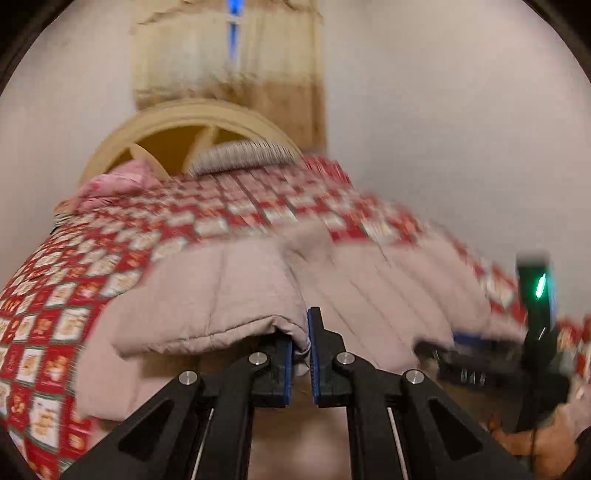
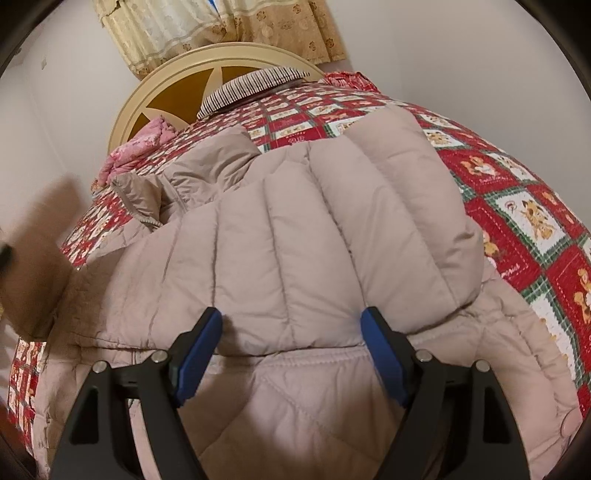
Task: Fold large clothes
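Observation:
A beige quilted puffer jacket (image 2: 295, 240) lies spread on the bed, with one panel folded over its lower part. My right gripper (image 2: 291, 332) stands open low over it, a blue-padded finger on either side of the folded panel's hem. In the left wrist view, my left gripper (image 1: 301, 332) is shut on an edge of the jacket (image 1: 221, 295) and holds that flap lifted above the rest. The view is motion-blurred. The right gripper (image 1: 454, 341) shows blurred at the right, with a green light on its body.
A red, white and green patchwork bedspread (image 2: 517, 206) covers the bed. A round cream headboard (image 2: 155, 85), a striped pillow (image 2: 255, 83) and a pink pillow (image 2: 133, 151) are at the far end, with curtains (image 2: 207, 26) behind. A blurred brown shape (image 2: 37, 251) fills the left edge.

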Action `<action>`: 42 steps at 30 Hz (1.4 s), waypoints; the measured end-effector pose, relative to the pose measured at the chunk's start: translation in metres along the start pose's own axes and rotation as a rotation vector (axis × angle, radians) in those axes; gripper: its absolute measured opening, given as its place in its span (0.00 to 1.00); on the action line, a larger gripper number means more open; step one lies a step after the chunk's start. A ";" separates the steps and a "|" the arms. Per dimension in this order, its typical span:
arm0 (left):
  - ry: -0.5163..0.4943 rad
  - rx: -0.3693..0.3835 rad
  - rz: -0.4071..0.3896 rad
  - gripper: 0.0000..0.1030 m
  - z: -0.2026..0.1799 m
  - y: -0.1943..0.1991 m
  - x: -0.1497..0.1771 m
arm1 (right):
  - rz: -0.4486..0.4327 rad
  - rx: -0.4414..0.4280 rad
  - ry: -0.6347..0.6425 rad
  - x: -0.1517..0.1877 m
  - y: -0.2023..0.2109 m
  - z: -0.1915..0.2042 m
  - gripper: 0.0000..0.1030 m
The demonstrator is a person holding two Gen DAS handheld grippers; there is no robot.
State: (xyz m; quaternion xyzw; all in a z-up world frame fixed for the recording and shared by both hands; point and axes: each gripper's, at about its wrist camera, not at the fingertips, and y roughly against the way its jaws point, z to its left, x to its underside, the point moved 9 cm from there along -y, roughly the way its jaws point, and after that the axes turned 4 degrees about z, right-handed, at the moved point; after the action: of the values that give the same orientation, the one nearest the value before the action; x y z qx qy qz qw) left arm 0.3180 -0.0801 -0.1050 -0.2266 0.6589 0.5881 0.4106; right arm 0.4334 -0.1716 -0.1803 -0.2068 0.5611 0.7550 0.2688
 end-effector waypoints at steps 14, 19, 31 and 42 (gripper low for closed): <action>-0.278 -0.049 0.199 0.07 -0.040 -0.001 0.050 | -0.008 -0.035 -0.031 -0.002 0.001 -0.003 0.78; -0.560 -0.137 0.190 0.08 -0.063 -0.003 0.071 | -0.009 -0.045 -0.038 -0.002 0.001 -0.003 0.78; -0.927 -0.187 0.043 0.08 -0.078 0.029 0.082 | -0.012 -0.090 -0.068 -0.003 0.002 -0.007 0.79; -0.937 -0.076 0.102 0.08 -0.068 0.026 0.105 | -0.066 -0.244 -0.217 -0.005 0.016 -0.021 0.79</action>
State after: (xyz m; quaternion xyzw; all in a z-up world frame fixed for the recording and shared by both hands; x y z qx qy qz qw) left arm 0.2201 -0.1211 -0.1768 0.0809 0.3910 0.6703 0.6254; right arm 0.4274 -0.1962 -0.1711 -0.1734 0.4259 0.8263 0.3252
